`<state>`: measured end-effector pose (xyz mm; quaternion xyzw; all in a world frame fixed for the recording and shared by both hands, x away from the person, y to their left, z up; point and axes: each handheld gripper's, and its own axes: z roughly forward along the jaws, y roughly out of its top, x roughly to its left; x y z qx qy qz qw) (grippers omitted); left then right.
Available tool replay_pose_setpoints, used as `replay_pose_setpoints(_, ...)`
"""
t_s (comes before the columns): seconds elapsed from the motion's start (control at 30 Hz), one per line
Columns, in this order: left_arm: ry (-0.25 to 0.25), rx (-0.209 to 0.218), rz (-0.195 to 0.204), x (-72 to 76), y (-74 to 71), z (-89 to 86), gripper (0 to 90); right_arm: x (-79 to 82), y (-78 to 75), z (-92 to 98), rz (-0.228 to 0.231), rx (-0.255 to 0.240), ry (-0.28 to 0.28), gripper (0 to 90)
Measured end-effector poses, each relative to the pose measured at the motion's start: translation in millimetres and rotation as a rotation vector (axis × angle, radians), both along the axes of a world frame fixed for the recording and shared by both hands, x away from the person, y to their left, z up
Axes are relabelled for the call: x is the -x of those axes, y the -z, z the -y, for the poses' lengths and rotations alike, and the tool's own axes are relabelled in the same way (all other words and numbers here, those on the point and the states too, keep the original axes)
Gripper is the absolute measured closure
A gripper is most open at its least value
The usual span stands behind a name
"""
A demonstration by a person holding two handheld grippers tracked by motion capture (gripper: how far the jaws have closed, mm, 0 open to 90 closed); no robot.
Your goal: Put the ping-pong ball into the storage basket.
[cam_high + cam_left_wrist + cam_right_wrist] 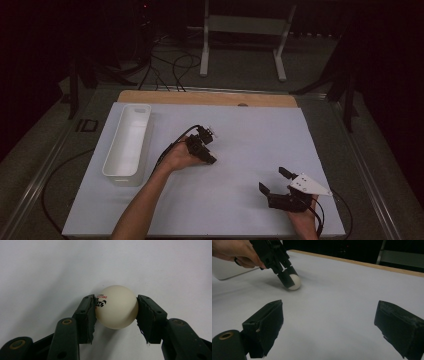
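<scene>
At the left of the table sits a long white rectangular plastic bin point(127, 142), open-topped and lying on the pale sheet point(240, 200) that covers the work surface. Just right of it, near the table's middle, the left gripper point(116, 307) is closed on a small cream-white table-tennis ball with a red and black printed logo point(117, 307) — both pads press its sides at about the widest part, and the ball appears to rest on the sheet, though contact is hard to tell from above. The right gripper view shows the same clamp from the side, the ball point(294, 282) low against the surface under the black jaws.

Far to the right, near the table's front edge, the right gripper point(329, 325) hovers with its jaws wide apart and nothing between them.

The step in hand looks like lifting the ball, probably toward the bin. The grip is centred, which is good — a smooth, light sphere will squirt out if pressure drifts off its equator. Best to lift straight up first, keep the squeeze steady, and move across without jerks.
</scene>
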<state>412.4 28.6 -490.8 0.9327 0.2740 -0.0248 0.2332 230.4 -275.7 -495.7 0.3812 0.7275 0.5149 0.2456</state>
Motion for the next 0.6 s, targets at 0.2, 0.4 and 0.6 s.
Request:
replay_pose_setpoints(0.2,-0.009,-0.01,0.008,0.1,-0.9,-1.6,51.2,-2.4,0.6,-1.3,0.008,0.001,-0.003,8.0)
replay_pose_setpoints(0.4,-0.014,-0.002,0.019,1.7,-3.7,-1.7,51.2,-3.6,1.4,-0.8,0.015,0.009,0.001,8.0)
replay_pose_setpoints(0.6,-0.02,0.002,0.041,5.3,-11.0,-2.2,51.2,-4.1,1.6,1.2,0.017,0.004,0.01,8.0)
